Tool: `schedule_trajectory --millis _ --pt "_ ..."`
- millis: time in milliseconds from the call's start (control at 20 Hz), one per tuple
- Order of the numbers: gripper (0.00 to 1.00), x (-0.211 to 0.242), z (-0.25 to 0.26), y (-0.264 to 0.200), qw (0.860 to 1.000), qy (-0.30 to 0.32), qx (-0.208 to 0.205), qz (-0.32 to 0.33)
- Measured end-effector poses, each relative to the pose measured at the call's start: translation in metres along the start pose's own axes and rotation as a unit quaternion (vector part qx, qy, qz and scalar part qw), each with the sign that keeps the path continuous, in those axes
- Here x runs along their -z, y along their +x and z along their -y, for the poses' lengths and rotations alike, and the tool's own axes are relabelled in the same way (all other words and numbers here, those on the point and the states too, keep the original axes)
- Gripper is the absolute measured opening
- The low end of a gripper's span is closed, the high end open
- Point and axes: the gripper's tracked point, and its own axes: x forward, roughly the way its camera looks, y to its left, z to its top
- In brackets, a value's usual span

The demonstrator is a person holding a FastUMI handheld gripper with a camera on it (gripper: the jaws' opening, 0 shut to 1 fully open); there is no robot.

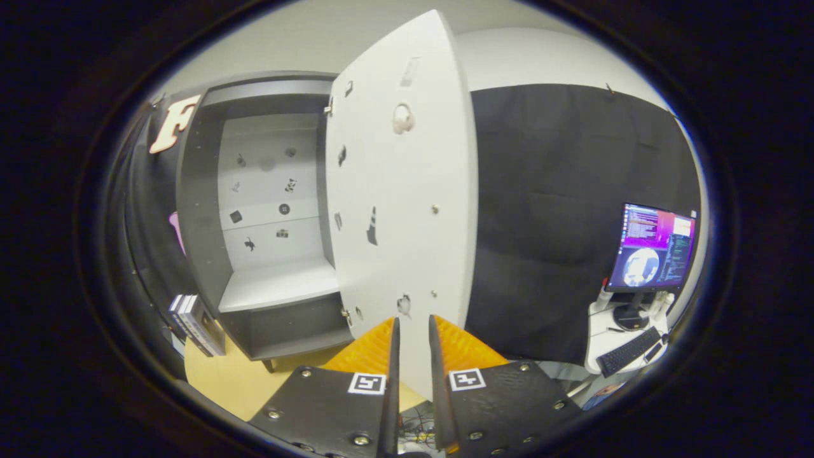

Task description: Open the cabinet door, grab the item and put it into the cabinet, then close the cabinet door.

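My gripper (413,331) is nearly clenched with nothing in it, fingers right at the bottom edge of the open cabinet door (407,210). Left of the door there's a boxed item (197,321) beside the cabinet (267,216).

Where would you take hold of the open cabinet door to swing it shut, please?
Probably the cabinet door by its free lower edge, just ahead of the fingers, coming straight on. That thin edge points at the gripper, whose narrow gap suits it.

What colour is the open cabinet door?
White, dotted with small dark stickers; the cabinet door shows in the gripper view, its edge between the tongs.
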Motion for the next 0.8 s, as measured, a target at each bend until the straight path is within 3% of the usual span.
schedule_trajectory --millis 250,500,800 --pt "0.22 0.015 -0.048 0.021 0.998 -0.012 -0.060 -0.021" --pt "0.22 0.031 -0.105 0.053 0.988 -0.033 -0.146 -0.049" --pt "0.22 0.075 -0.177 0.071 0.952 -0.067 -0.279 -0.109"
